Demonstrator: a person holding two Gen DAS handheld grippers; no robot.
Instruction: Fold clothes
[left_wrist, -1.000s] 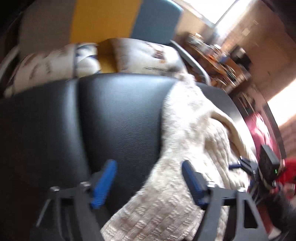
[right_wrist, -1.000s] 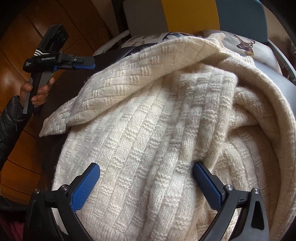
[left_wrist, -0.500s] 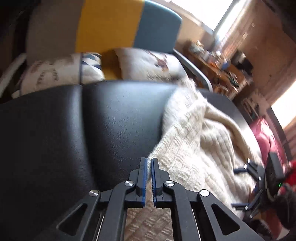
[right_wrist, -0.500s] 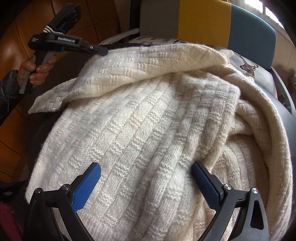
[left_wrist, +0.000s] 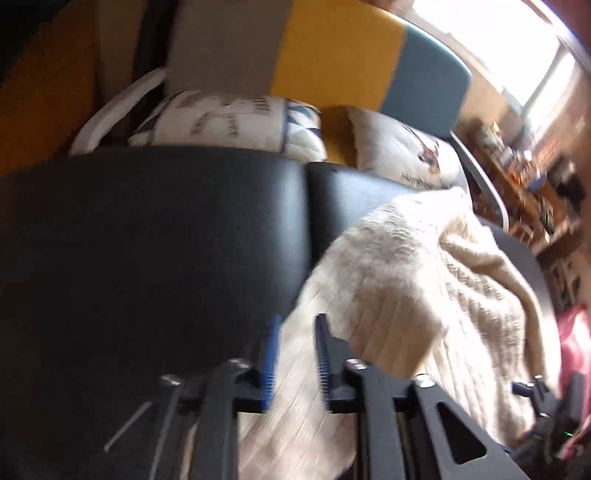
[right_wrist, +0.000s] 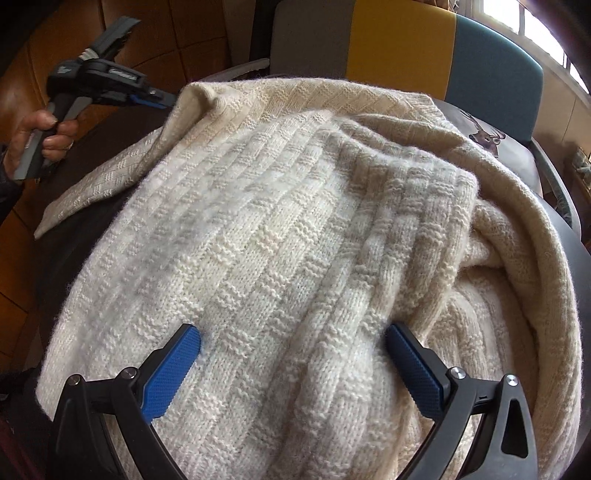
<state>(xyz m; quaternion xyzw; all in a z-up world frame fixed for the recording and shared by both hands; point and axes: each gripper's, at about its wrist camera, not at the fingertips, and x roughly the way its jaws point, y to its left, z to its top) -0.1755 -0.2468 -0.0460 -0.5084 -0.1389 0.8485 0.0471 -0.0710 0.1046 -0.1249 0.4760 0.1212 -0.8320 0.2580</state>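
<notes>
Surface: black leather-like padded top (left_wrist: 166, 240), with one seam running top to bottom near the middle of the left wrist view; we see it bare on the left half of that frame and covered on the right.
Sweater: cream knit sweater (right_wrist: 295, 240) with a basket-weave pattern lies spread and bunched on the surface, filling most of the right wrist view; a thick fold curves down the right side of that frame, and a flat sleeve-like flap reaches toward the left edge.
Left hand-held gripper: left hand-held gripper (left_wrist: 295, 354) sits at the lower middle of its own view, blue pads drawn close together with a strip of the sweater's edge clamped between them; this frame is motion-blurred. In the right wrist view we find it at upper left, held by a hand (right_wrist: 40, 136) at the sweater's corner.
Right hand-held gripper: right hand-held gripper (right_wrist: 293, 373) has its blue pads spread wide apart, holding nothing, over the near part of the sweater.
Behind the surface: chair back (left_wrist: 332, 48) in grey, yellow and teal panels, with printed cushions (left_wrist: 229, 122) just in front of it.
Room: bright window (left_wrist: 543, 74) at upper right; cluttered shelf (left_wrist: 524, 181) at the right; wooden floor (right_wrist: 155, 33) at upper left of the right wrist view.
</notes>
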